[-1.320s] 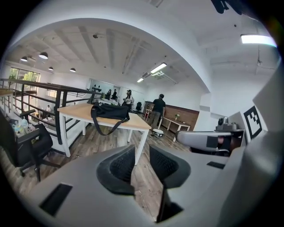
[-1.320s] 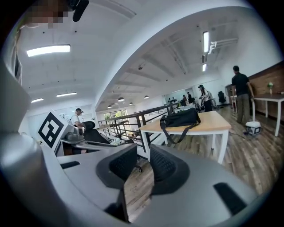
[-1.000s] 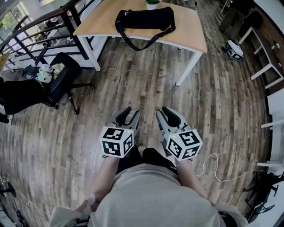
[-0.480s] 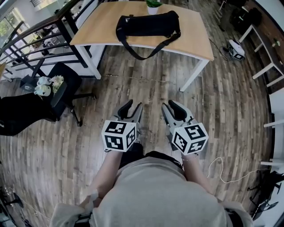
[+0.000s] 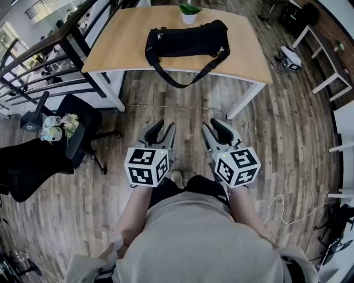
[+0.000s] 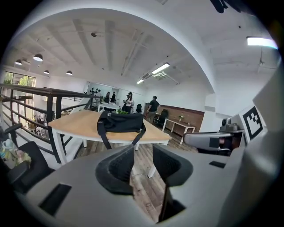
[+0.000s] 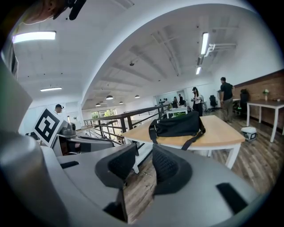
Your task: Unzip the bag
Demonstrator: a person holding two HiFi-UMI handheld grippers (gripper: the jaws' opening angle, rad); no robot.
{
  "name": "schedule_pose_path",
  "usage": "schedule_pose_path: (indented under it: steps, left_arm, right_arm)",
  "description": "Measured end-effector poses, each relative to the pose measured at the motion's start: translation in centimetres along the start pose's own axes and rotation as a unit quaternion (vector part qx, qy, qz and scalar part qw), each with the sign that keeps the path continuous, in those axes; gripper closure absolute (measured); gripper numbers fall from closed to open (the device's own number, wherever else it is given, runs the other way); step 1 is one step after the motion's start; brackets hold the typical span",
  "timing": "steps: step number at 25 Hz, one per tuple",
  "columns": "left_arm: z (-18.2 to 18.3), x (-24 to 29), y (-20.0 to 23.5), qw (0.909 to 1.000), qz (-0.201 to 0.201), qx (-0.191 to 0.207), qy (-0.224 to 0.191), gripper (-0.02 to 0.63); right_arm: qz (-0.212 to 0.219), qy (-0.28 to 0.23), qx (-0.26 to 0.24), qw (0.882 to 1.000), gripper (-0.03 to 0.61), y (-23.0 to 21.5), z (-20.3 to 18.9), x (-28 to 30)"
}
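Observation:
A black duffel bag (image 5: 185, 40) lies on a light wooden table (image 5: 243, 52) at the top of the head view, its strap hanging over the front edge. The bag (image 6: 122, 123) shows far ahead past the jaws in the left gripper view, and the bag (image 7: 177, 125) likewise in the right gripper view. My left gripper (image 5: 164, 131) is held above the wood floor, well short of the table, open and empty. Beside it, my right gripper (image 5: 215, 128) has its jaws opening, with nothing between them.
A potted plant (image 5: 189, 11) stands behind the bag. A black office chair (image 5: 77, 124) and a dark railing (image 5: 50, 55) are on the left. A white cable (image 5: 282, 207) lies on the floor at the right, near white tables (image 5: 326, 83). People stand far off.
The table and bag have drawn closer and lower in the head view as the person steps forward. Both grippers stay side by side in front of the body.

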State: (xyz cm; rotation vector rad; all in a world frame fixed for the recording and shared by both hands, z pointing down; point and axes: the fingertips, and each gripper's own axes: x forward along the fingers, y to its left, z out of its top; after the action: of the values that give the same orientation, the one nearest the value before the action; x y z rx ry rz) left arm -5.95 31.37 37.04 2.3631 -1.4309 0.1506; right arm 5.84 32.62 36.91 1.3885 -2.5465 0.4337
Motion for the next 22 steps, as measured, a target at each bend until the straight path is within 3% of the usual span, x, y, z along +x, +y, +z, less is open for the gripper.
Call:
schedule_pose_path:
  steps: [5,12,22]
  left_arm:
    - [1.0,1.4,2.5,0.9996,-0.005,-0.027,-0.002,0.469]
    - [1.3,3.8,5.0,0.9994,-0.004,-0.032,0.01,0.469]
    - [3.3,11.0,8.8,0.9991,0.011,-0.036,0.019,0.469]
  right_arm:
    - [-0.002,0.016,-0.003,1.0,0.462,-0.1,0.7,2.9]
    - [0.006,0.031,-0.004,1.0,0.456,-0.8,1.1,6.9]
    - [0.027,0.039,-0.001,0.999,0.457,-5.5,3.1,14.8]
